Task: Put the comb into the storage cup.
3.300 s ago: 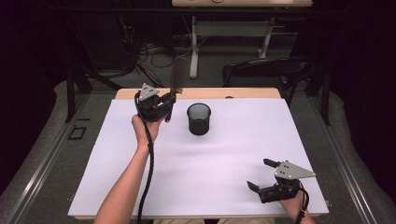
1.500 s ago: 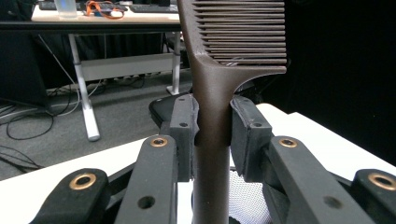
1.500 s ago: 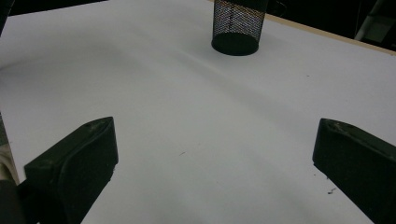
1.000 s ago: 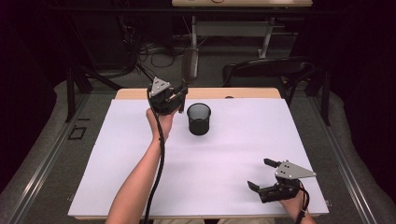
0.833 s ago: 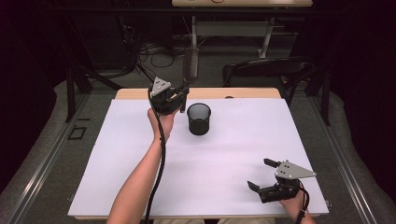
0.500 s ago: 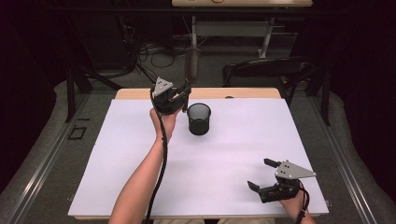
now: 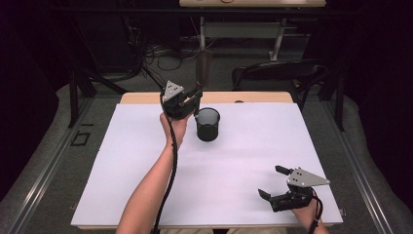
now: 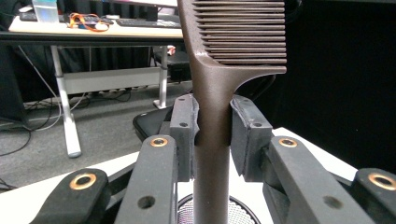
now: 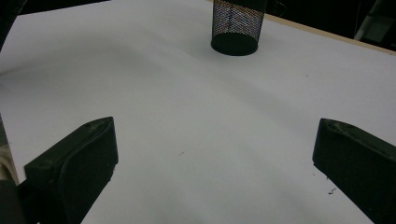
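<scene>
Two grippers are at work over a table (image 7: 122, 170) covered with a white sheet. The left gripper (image 7: 195, 95) is raised at the far side of the table, just to the left of a black mesh cup (image 7: 208, 124) that stands upright on the sheet near the far edge. Its jaws are clamped on the handle of a brown comb (image 7: 204, 67), which stands upright above the gripper with its toothed end at the top. In the left gripper view the comb (image 8: 219, 70) runs straight up between the two jaw pads, the handle pinched from both sides, the teeth pointing to the right in rows above the grip. Below the handle in that view the round rim of the mesh cup (image 8: 184, 205) shows, so the lower end of the comb hangs over or close above the cup's opening; whether it reaches inside cannot be told. The person's left forearm stretches from the near edge of the table up to that gripper, and a black cable trails down along it. The right gripper (image 7: 272, 183) sits low at the near right corner of the sheet, well apart from the cup and the comb, with a grey three-cornered plate on top. Its jaws stand wide apart with nothing between them, and in the right gripper view they frame bare white sheet, with the mesh cup (image 9: 237, 25) far ahead at the top.
</scene>
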{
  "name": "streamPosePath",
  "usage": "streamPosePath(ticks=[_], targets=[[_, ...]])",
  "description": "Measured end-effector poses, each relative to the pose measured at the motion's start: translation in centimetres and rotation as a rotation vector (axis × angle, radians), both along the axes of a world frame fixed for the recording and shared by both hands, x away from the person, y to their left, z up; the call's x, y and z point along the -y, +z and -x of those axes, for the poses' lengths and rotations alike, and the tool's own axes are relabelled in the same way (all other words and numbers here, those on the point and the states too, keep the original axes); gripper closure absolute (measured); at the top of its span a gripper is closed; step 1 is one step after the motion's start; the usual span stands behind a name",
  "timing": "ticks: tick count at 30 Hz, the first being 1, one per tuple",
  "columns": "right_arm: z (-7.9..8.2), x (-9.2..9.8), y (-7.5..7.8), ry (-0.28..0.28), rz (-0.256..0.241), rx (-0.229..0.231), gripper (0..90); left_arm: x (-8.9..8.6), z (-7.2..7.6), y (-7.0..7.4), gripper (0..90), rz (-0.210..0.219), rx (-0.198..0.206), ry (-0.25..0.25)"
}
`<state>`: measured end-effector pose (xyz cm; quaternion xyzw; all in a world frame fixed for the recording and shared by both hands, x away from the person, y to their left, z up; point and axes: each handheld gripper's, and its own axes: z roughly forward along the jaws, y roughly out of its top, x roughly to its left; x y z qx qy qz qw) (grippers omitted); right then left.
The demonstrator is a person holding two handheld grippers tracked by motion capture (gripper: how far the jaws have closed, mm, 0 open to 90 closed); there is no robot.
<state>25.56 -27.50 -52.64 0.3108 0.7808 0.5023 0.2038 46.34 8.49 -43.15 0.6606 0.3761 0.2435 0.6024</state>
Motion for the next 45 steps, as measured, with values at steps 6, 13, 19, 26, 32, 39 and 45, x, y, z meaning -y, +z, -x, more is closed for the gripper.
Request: streamPosePath(ticks=[6,13,19,26,32,39,45], targets=[[-0.1,0.0,0.0,-0.001,-0.002,0.009,0.0,0.3,-0.1,0.0,72.4,0.004,0.012,-0.003],[-0.1,0.0,0.0,0.001,0.000,0.012,0.0,0.7,-0.2,-0.1,72.3,0.009,0.021,-0.012],[-0.1,0.0,0.0,0.001,-0.002,0.011,0.0,1.0,-0.4,-0.4,72.3,0.017,0.024,-0.014],[-0.1,0.0,0.0,0.001,-0.002,0.009,0.0,1.3,-0.5,-0.6,72.4,0.022,0.027,-0.018],[-0.1,0.0,0.0,0.001,-0.001,0.010,0.0,1.4,-0.7,-0.9,72.4,0.031,0.031,-0.020],[0.0,0.0,0.0,0.002,-0.002,0.005,0.0,1.5,-0.9,-1.3,72.4,0.053,0.033,-0.024],[-0.1,0.0,0.0,0.002,-0.002,0.010,0.0,1.6,-1.1,-1.7,72.4,0.055,0.032,-0.022]])
